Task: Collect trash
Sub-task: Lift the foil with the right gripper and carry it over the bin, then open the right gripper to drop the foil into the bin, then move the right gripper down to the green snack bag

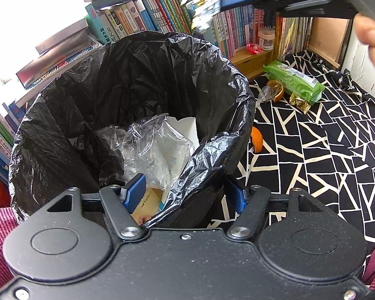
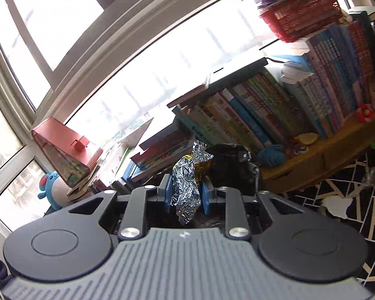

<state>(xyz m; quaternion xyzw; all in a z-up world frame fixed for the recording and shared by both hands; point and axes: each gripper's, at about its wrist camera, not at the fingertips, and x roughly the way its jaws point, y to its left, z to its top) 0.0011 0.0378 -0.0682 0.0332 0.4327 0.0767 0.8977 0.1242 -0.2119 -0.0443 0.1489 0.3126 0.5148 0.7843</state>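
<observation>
My left jaws (image 1: 185,195) straddle the near rim of the bin (image 1: 212,190): one blue pad sits inside, the other outside, with the black liner (image 1: 137,80) and the rim between them, pinched in my grip. Inside the bin lie a crumpled clear plastic bag (image 1: 147,150), a white carton (image 1: 187,130) and a printed paper packet (image 1: 150,200).

My right jaws (image 2: 186,195) are closed most of the way on a crumpled silver foil wrapper (image 2: 187,182) with a gold patch; both blue pads press its sides, and its ends stick out above and below the pads. From the left wrist view, the right jaws (image 1: 220,2) hang above the far rim of the bin, the foil blurred at their tips, and the hand (image 1: 372,40) holding them shows at the right edge.

On the black-and-white patterned cloth (image 1: 325,150) to the right of the bin more trash lies: a green packet (image 1: 295,80), a gold wrapper (image 1: 300,101) touching it, an orange peel half (image 1: 277,91) with a clear wrapper (image 1: 265,93) beside it, and another orange peel (image 1: 257,140) just beside the bin. Rows of books (image 1: 162,17) stand behind.
</observation>
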